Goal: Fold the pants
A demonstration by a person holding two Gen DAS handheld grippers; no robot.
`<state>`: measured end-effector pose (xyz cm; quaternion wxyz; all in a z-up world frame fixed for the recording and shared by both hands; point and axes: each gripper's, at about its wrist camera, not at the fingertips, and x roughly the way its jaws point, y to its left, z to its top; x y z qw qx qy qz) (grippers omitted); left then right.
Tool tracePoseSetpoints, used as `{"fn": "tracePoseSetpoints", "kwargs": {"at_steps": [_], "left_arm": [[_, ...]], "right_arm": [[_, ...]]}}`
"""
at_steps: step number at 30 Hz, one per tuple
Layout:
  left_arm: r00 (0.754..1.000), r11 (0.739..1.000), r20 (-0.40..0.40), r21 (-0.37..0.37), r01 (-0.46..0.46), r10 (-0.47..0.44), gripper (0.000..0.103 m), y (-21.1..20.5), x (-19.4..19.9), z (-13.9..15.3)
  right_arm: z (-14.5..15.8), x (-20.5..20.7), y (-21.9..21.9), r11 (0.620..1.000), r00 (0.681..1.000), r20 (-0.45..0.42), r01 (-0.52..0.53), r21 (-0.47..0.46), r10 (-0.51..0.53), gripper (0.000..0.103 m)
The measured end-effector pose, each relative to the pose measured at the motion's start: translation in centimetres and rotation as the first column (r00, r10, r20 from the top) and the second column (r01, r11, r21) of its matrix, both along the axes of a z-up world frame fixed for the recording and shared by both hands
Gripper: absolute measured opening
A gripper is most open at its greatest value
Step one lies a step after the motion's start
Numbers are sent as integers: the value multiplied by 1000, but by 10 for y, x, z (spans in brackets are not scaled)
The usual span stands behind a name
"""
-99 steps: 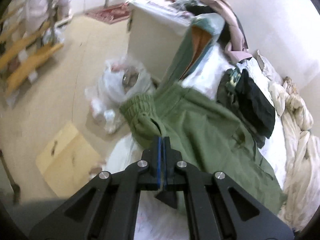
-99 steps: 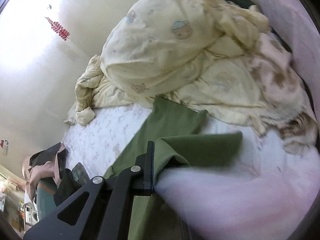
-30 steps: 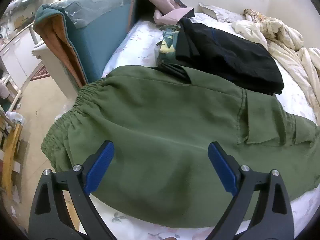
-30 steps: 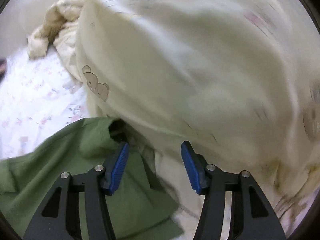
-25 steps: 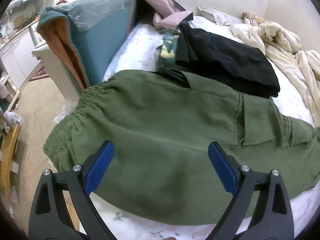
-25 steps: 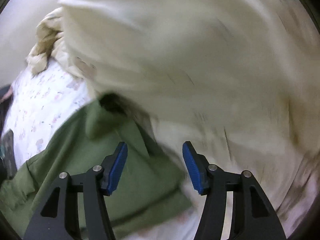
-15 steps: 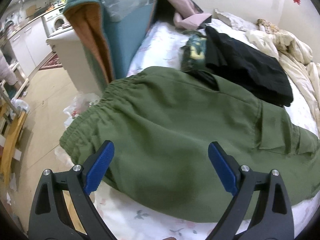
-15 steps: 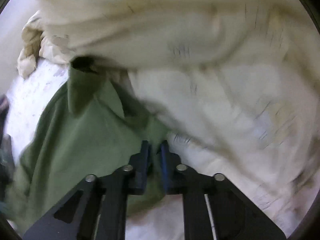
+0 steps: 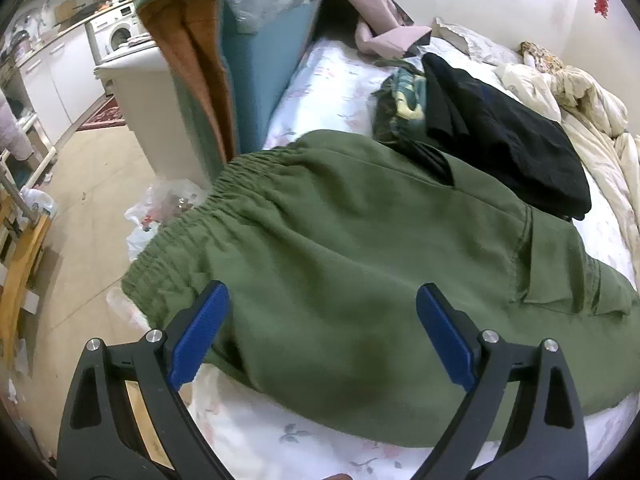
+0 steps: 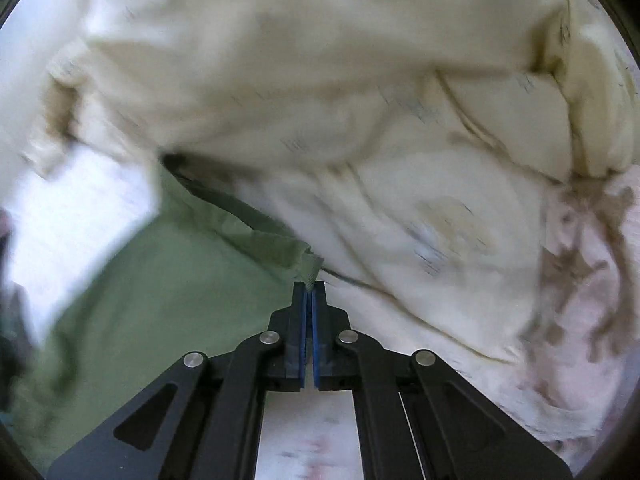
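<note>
The olive-green cotton pants [image 9: 360, 264] lie flat across the floral-sheeted bed [image 9: 332, 80]. Left tongs [image 9: 322, 330] hover wide open, empty, above the waistband end; right tongs [image 10: 309, 286] are closed on the hem at the leg end. Step in hand: hem grasp; next, carry the hem toward the waistband.

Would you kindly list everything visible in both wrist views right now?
pants: one, green, spread on the bed, waistband at its edge; hem pinched by the right gripper
black clothes: one pile, black, beyond the pants
patterned garment: one, green and yellow, beside the black clothes
pink garment: one, at the bed's far end
blanket: one, teal and orange, draped by the bed
quilt: one, cream, bunched past the hem
bed sheet: one, white, floral
washing machine: one, white, far left
left gripper: open, above the pants
right gripper: shut on the hem
</note>
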<state>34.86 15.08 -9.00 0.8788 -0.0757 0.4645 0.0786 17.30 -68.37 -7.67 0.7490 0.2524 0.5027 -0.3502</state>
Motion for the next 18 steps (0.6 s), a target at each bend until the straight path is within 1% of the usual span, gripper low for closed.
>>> {"fn": "tracePoseSetpoints", "kwargs": {"at_steps": [1,2,3,5,6,7,9,11,12,13,15,16,17,18], "left_arm": [[1000,1000,-3,-4,-7,7,93,4,0,0],[1000,1000,-8,-9,-21,21,93,9,0,0],[999,999,-12,-13,-37,37,93,15,-1,0],[997,997,-22,-20,-80,80,93,28,-1,0],[994,994,-27,-25,-103,103,93,35,-2,0],[991,991,-29,-30,-134,133,93,43,-2,2],[980,979,-18,-49,-200,199,93,60,-6,7],[962,961,11,-51,-270,271,93,78,-13,15],[956,955,18,-53,-292,293,93,85,-16,16],[951,950,20,-58,-307,308,93,92,-19,16],[938,935,-1,-87,-345,346,93,103,-27,10],[932,925,-18,-120,-360,361,93,107,-31,6],[929,917,-36,-155,-368,367,93,109,-34,2],[928,907,-62,-193,-373,368,93,109,-36,-3]], "right_arm": [[-7,1,0,1000,999,-50,1,0,-1,0],[-12,1,0,1000,997,-70,11,3,-11,0],[-15,0,1,999,996,-85,33,16,-31,0],[-9,-2,5,998,995,-83,56,4,-56,1],[-5,-1,9,998,994,-95,56,-19,-58,5],[1,-2,12,998,993,-103,51,-34,-54,15],[16,-2,25,999,999,-40,27,-34,-28,19],[32,-8,42,999,999,34,28,-37,-27,33],[40,-14,53,999,996,86,28,-23,-26,57],[45,-19,64,1000,989,150,21,-1,-21,70],[44,-30,87,998,968,252,-7,59,-8,70],[35,-27,103,995,961,277,-23,97,-5,70],[23,-31,113,986,952,305,-43,163,-9,70],[16,-32,117,977,947,322,-54,208,-16,70]]}}
